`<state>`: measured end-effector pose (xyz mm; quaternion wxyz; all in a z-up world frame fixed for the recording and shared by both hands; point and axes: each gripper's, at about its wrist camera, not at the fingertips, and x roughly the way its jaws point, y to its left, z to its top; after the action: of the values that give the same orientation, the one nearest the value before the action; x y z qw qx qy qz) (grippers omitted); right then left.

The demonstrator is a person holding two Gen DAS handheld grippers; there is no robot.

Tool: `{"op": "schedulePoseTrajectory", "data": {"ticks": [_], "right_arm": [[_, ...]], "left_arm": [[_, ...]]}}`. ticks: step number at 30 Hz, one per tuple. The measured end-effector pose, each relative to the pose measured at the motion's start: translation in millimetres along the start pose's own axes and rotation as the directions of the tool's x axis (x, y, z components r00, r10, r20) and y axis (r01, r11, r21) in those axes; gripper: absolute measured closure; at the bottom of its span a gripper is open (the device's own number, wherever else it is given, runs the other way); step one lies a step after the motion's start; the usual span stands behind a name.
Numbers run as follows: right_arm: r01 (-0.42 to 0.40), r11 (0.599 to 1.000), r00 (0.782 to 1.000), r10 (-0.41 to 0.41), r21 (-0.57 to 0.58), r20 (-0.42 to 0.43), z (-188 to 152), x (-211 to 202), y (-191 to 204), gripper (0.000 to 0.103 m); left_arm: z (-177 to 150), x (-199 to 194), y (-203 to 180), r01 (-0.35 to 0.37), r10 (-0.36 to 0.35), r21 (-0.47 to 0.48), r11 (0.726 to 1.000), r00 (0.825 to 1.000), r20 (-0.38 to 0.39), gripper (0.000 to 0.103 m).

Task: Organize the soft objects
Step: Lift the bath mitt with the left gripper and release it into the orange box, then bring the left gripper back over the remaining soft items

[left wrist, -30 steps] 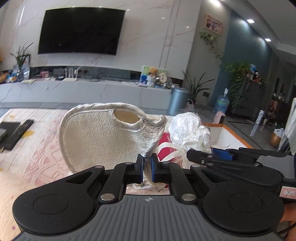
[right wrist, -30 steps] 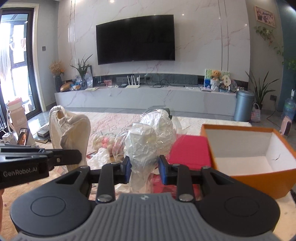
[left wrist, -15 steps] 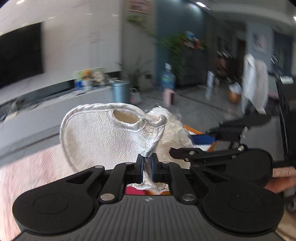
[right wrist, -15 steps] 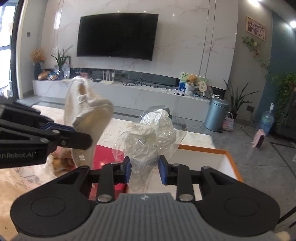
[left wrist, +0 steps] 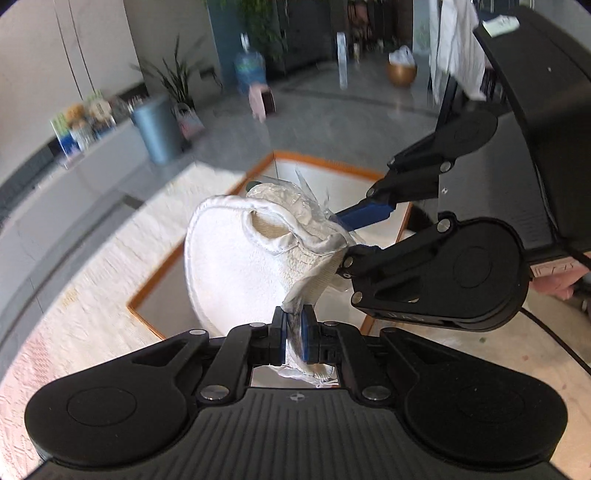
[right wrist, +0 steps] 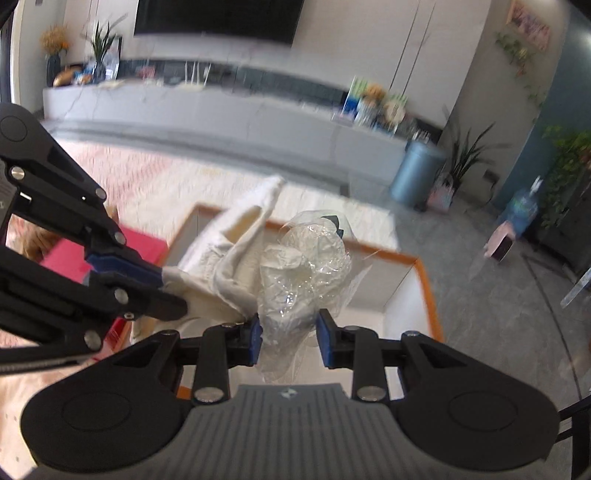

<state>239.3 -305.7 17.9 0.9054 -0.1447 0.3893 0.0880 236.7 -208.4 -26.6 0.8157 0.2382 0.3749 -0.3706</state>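
1. Living room setting: pale marble wall, long grey console (right wrist: 229,110), black TV (right wrist: 216,16) above it; blue-grey cylindrical bin (right wrist: 415,173) beside a potted plant (right wrist: 467,155). Both views motion-blurred.
2. Left gripper (left wrist: 292,334): blue-padded jaws pressed together on the elastic cuff of a cream terry-cloth mitt (left wrist: 240,266). Mitt is oval, looped pile, satin-trimmed edge, thumb-like opening at the top. It hangs over the orange-rimmed box (left wrist: 147,295).
3. Box: white inside, orange edge (right wrist: 424,273), sitting on a pale textured surface. Red flat item (right wrist: 70,258) lies at its left in the right wrist view.
4. Right gripper (right wrist: 289,341): jaws partly apart, clamping a crumpled white bundle in clear crinkly plastic wrap (right wrist: 303,266), held above the box and touching the mitt.
5. No legible writing in either current view.
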Motion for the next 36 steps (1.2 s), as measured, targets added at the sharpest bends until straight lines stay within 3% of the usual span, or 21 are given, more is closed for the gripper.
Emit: {"op": "schedulePoseTrajectory", "data": {"ticks": [7,14,20,24,29,31,36], "right_arm": [[-0.087,0.996,0.986,0.085,-0.007,-0.146,-1.8,49.5,-7.1,0.073],[-0.185,0.981,0.939,0.192,0.049,-0.285,-4.1,80.7,-10.3,0.072],[-0.206,0.977,0.911,0.209,0.046,-0.356,-7.5,90.6,-2.6,0.068],[-0.189,0.982,0.914,0.182,0.016,-0.362,-3.6,88.2,2.7,0.061],[-0.145,0.989,0.926,0.132,-0.009,-0.355,1.0,73.6,-1.1,0.041],[-0.119,0.993,0.931,0.103,-0.024,-0.350,2.4,65.4,-1.9,0.033],[-0.070,0.997,0.944,0.057,-0.030,-0.324,2.0,37.0,-2.6,0.028]], "left_arm": [[-13.2,36.9,23.0,0.035,-0.043,-0.073,0.997,0.993,-0.114,0.095],[-20.3,49.5,37.4,0.073,-0.109,-0.196,0.978,0.977,-0.184,0.092],[-26.4,46.1,33.2,0.072,-0.116,-0.224,0.972,0.974,-0.192,0.086],[-27.6,38.8,31.6,0.067,-0.112,-0.238,0.969,0.977,-0.183,0.075],[-32.2,17.3,29.9,0.069,-0.103,-0.251,0.965,0.987,-0.125,0.058],[-34.2,5.7,29.5,0.076,-0.105,-0.262,0.962,0.990,-0.096,0.055],[-45.0,-32.7,26.3,0.072,-0.079,-0.289,0.955,0.997,-0.012,0.051]]}}
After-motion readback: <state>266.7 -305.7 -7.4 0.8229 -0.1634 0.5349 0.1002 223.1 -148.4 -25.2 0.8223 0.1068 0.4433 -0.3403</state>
